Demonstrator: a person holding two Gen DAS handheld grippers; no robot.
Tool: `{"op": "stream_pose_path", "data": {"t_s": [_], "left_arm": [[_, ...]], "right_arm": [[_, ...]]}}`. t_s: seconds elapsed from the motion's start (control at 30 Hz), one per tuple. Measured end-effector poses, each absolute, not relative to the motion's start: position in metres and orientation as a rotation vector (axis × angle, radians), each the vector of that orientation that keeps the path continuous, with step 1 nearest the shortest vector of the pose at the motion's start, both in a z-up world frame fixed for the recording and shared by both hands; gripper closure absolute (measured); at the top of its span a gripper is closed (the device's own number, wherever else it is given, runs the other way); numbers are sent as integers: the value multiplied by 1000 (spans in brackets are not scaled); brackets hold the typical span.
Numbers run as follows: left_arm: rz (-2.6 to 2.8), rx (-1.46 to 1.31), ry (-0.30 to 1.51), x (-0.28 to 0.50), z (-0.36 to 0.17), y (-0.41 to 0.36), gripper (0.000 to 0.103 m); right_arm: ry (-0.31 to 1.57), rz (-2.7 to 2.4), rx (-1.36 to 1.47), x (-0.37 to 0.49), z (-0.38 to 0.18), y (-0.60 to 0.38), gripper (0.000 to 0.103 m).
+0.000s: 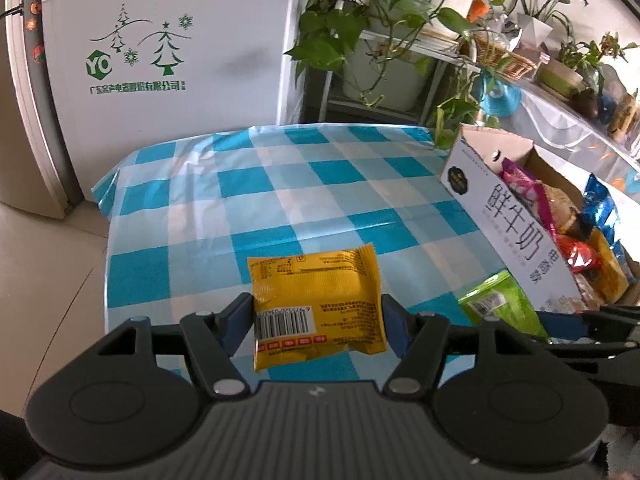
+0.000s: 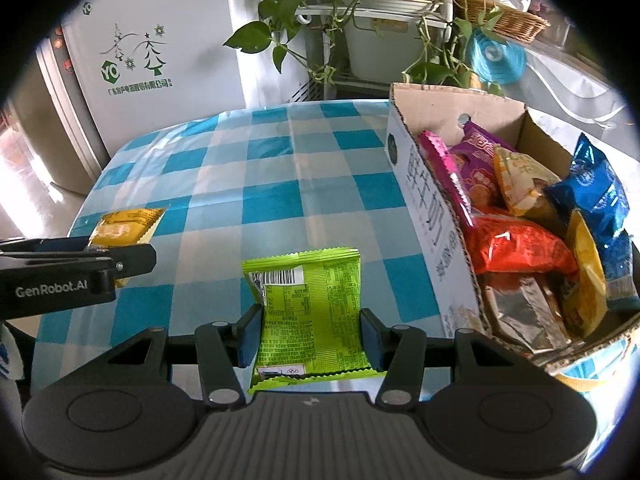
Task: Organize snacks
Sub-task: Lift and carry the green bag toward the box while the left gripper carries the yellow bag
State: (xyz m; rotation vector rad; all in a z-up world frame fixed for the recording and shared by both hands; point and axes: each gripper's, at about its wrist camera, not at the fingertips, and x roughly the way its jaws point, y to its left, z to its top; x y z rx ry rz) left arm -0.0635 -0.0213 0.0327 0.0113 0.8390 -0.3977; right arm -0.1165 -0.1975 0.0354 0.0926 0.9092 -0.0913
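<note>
Right wrist view: green snack packet (image 2: 310, 312) pinched by the right gripper (image 2: 310, 336), left of the cardboard box (image 2: 436, 216); farther left, left gripper (image 1: 318, 320) pinches a yellow packet (image 1: 316, 300). Box already crowded; these two apparently remain.

Worktop (image 1: 280, 200) cover: glossy plastic sheet, blue-white check, creased, glare along the folds. Yellow packet (image 1: 318, 304) centre frame in the left view: smooth plastic film, slight sheen, crimped ends. Green packet (image 2: 310, 316) centre frame in the right view: same film, serrated seal edges. Carton (image 2: 432, 216) at right: corrugated cardboard, raw brown inside, printed white outside, matt. Silver pack (image 2: 524, 312) lower right in it: crinkled foil, shiny. Left tool (image 1: 318, 320) and right tool (image 2: 308, 334): matt black plastic, bright metal pins, blue pads (image 2: 250, 334).
</note>
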Motion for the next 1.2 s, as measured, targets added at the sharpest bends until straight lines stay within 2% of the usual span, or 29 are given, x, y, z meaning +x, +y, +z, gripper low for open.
{"op": "stream_pose_path", "data": {"t_s": [0.27, 0.77, 1.2], "left_arm": [[-409, -58, 808, -65, 43, -17, 36], [-441, -149, 768, -63, 67, -42, 36], [-494, -178, 758, -67, 88, -67, 36]], "right_arm": [[890, -72, 104, -123, 42, -200, 46], [733, -61, 106, -107, 124, -272, 45], [674, -241, 318, -110, 120, -352, 45]]}}
